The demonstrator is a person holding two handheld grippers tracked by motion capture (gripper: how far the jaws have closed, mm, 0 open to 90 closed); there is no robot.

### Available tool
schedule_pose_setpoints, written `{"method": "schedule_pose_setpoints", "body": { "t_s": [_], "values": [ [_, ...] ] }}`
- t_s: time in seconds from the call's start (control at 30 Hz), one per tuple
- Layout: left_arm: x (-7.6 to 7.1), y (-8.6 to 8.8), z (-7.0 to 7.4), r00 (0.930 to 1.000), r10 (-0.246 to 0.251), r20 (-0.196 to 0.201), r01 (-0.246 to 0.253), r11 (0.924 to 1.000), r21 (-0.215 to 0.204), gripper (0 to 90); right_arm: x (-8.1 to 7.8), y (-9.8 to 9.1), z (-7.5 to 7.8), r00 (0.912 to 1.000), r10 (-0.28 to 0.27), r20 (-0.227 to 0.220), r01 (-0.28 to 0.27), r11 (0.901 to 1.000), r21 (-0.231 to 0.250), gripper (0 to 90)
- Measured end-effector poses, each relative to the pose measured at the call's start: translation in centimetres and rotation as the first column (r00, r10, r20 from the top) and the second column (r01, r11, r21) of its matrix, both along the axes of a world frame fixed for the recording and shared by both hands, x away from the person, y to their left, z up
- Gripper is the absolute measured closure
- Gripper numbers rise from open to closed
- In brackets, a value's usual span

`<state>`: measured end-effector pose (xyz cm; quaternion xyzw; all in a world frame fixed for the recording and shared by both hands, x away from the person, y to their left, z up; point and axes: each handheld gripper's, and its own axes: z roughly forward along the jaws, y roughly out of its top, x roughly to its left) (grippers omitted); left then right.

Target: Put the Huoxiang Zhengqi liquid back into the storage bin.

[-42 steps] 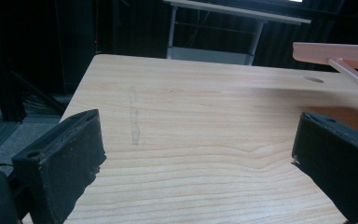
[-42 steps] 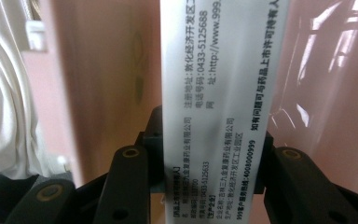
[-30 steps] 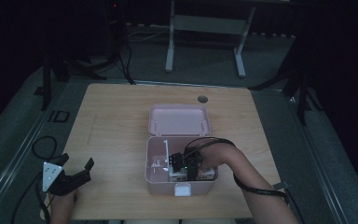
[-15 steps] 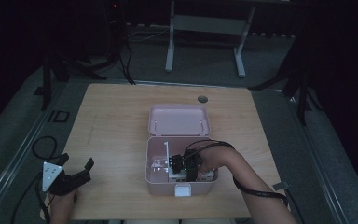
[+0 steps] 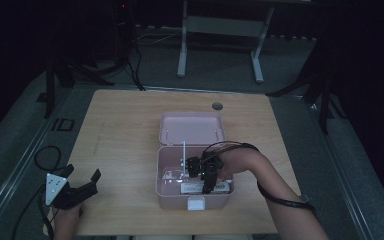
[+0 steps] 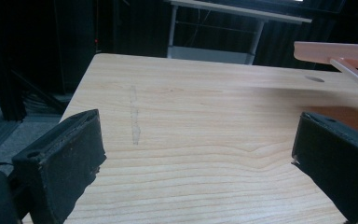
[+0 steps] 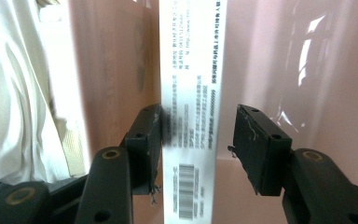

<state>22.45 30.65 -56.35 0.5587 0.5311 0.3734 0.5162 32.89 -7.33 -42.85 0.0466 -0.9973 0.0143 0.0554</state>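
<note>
the right gripper (image 5: 207,181) reached down into the open pink box (image 5: 169,190) at the near middle of the table (image 5: 125,135). its jaws had just been opening: in the right gripper view a narrow white carton (image 7: 191,93) with printed text and a barcode stood between the pads (image 7: 144,144), one pad close against its edge and the other clearly apart from it, so it was no longer clamped. the carton (image 5: 200,187) lay on the floor of the box, toward the front wall. beside it in the box lay something white (image 7: 23,93), soft-looking and creased. the box's lid (image 5: 192,128) lay flat just behind it. the left gripper (image 5: 77,187) rested at the near left corner of the table, well apart from the box, its jaws spread wide with bare wood between them (image 6: 191,154).
</note>
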Motion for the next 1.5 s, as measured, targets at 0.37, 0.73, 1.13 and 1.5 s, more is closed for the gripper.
{"method": "schedule_pose_setpoints", "body": {
  "t_s": [0.37,0.73,1.13,1.5],
  "values": [
    [0.0,0.0,0.0,1.0000,0.001,0.002,-0.001,1.0000,-0.002,2.2,0.6,-1.7,3.3,0.9984,-0.040,0.040,0.036,0.9960,0.082,48.2],
    [0.0,-0.1,0.0,1.0000,0.004,0.003,-0.004,1.0000,0.000,2.2,1.6,-5.7,5.9,0.9907,-0.115,0.072,0.101,0.9783,0.181,38.7],
    [0.0,-0.1,0.0,1.0000,0.005,0.004,-0.005,1.0000,0.004,2.2,3.4,-11.3,6.1,0.9517,-0.260,0.163,0.212,0.9407,0.265,19.2],
    [0.0,0.0,0.0,1.0000,0.004,0.005,-0.004,1.0000,0.001,2.2,5.3,-15.7,2.3,0.9112,-0.382,0.155,0.313,0.8858,0.343,12.9]
  ]
}}
